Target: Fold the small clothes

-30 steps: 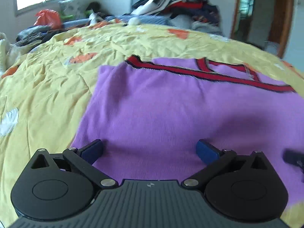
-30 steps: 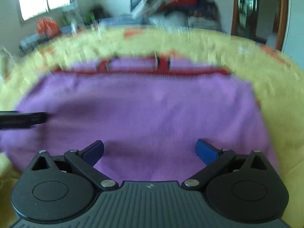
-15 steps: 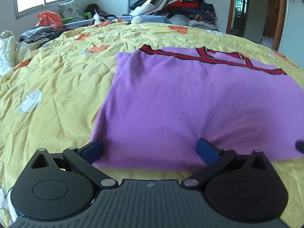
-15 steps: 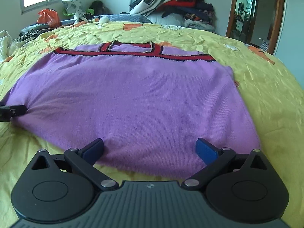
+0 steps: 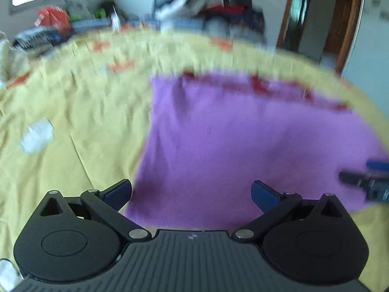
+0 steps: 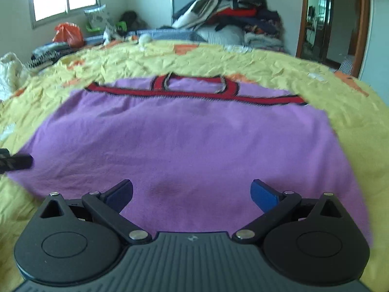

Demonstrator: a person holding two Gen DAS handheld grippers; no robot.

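Note:
A small purple knit garment point(image 6: 184, 141) with red and black trim point(image 6: 194, 93) lies flat on the yellow bedspread point(image 6: 352, 121). It also shows in the blurred left wrist view point(image 5: 243, 141). My left gripper point(image 5: 192, 192) is open and empty over the garment's near left corner. My right gripper point(image 6: 192, 192) is open and empty over the near hem, right of middle. Each gripper's tip shows at the edge of the other's view: the right one point(image 5: 364, 182), the left one point(image 6: 14, 163).
A heap of clothes point(image 6: 228, 17) is piled at the far side of the bed. An orange bag point(image 6: 68, 34) and clutter sit under the window at the far left. A doorway point(image 6: 333, 24) is at the far right.
Both grippers have moved forward and risen a little over the garment's near hem. The left wrist view is now motion-blurred. Both stay open.

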